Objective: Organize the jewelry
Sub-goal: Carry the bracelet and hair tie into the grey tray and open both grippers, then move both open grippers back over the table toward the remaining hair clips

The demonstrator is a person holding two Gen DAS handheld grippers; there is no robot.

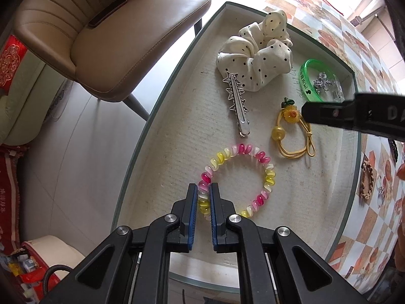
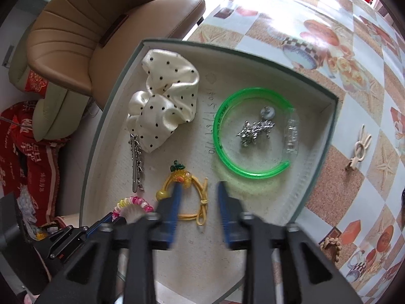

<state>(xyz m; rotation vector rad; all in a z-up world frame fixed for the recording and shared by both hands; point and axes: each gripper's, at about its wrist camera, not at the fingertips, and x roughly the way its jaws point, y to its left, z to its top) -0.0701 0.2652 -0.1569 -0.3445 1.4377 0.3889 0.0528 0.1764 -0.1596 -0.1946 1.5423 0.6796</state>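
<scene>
**While the left grips the bead bracelet, the right hangs over the tray**

Because the left gripper [image 1: 204,197] has its blue pads narrowed onto one side of the pink, yellow and white bead bracelet [image 1: 263,177], the rest of the loop lies flat on the tray's pale liner. Judged: it is being set down or lifted at the near end of the tray [image 1: 157,116], where bare liner leaves room.

Right gripper [image 2: 198,197]: jaws apart at a moderate width, nothing between them. It hovers over the yellow elastic hair tie [image 2: 200,202] with its orange flower charm; whether a finger touches the charm cannot be told, as the fingers are motion-blurred. From the left wrist view its tip shows just beside that charm.

Other contents, laid apart rather than heaped, likely so each can be pinched singly:
- cream polka-dot scrunchie [image 2: 164,106] at the far left, overlapping the head of a silver star hair clip [image 1: 236,106].
- green open bangle [image 2: 227,126] at the far right corner, with a rhinestone piece [image 2: 255,129] and a small clear item inside its curve.

Outside the tray, on the patterned tablecloth [image 2: 341,81]: a beige rabbit-shaped clip [image 2: 360,149] and a wooden bead bracelet [image 2: 331,244]. These look not yet sorted.

Risk, judged: the bracelet may snag or stretch if lifted by one side.
</scene>
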